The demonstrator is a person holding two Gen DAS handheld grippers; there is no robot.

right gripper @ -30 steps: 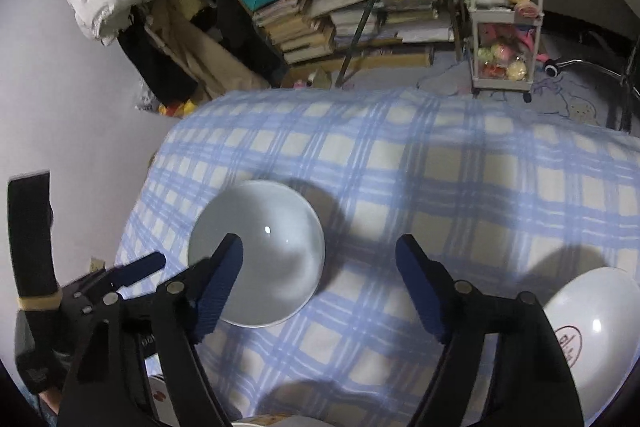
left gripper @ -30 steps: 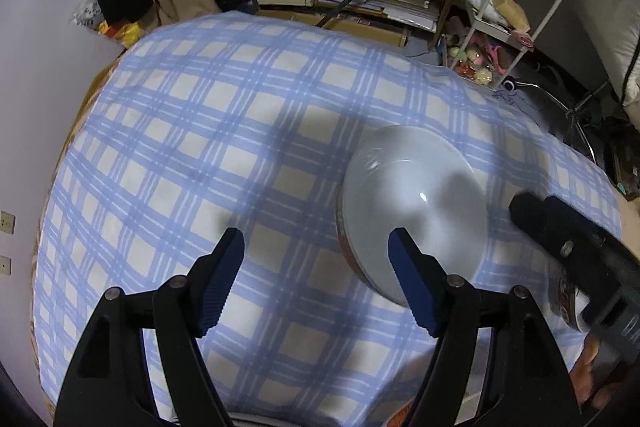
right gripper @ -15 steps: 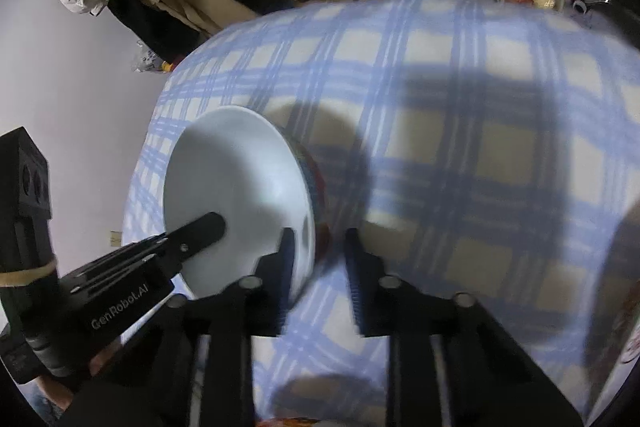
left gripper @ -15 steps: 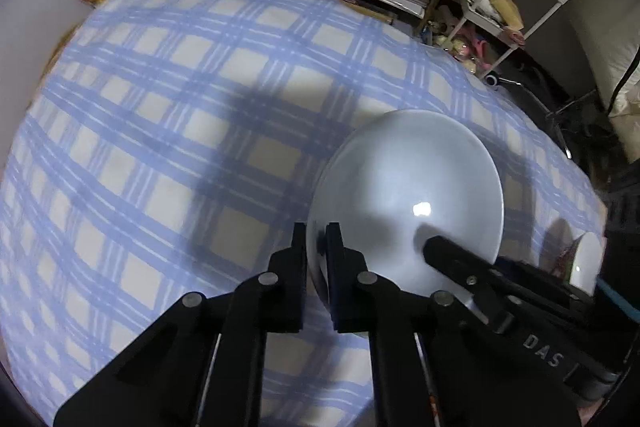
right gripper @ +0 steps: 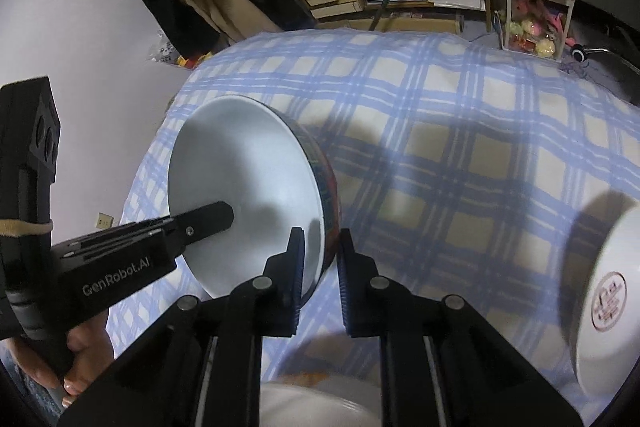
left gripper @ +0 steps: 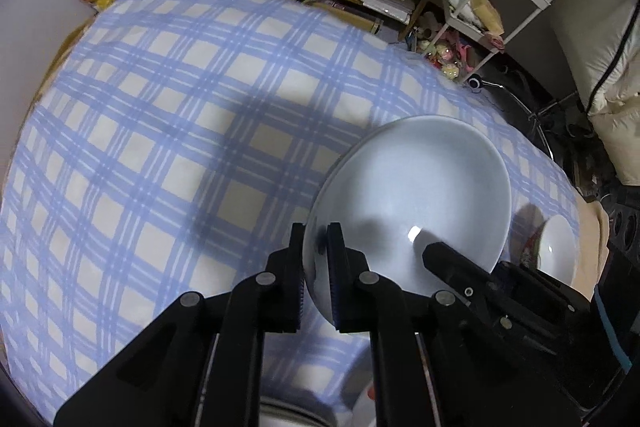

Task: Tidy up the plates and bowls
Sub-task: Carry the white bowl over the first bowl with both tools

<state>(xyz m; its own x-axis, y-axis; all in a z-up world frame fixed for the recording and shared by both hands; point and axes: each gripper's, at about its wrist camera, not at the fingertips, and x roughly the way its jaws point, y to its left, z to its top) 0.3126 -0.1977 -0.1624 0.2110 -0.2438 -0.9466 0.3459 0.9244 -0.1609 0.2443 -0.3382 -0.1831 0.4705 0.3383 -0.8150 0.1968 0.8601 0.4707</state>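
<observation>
You have both tongs on one white bowl (left gripper: 412, 203): the left tongs (left gripper: 316, 259) pinch its near-left rim, the right tongs (right gripper: 318, 259) pinch the opposite wall, one finger inside, one on the patterned outside. It sits tilted, seemingly just lifted, above the middle of the checked worktop (left gripper: 168, 131). Judge it as glazed ceramic: stiff, fairly heavy, slick and breakable. Two rim grips suit it; keep them level and firm. A second bowl (right gripper: 604, 299) waits by the right edge.

Black gripper (right gripper: 318, 267), silver screws, GenRobot.AI lettering, bare hand (right gripper: 86, 351)
</observation>
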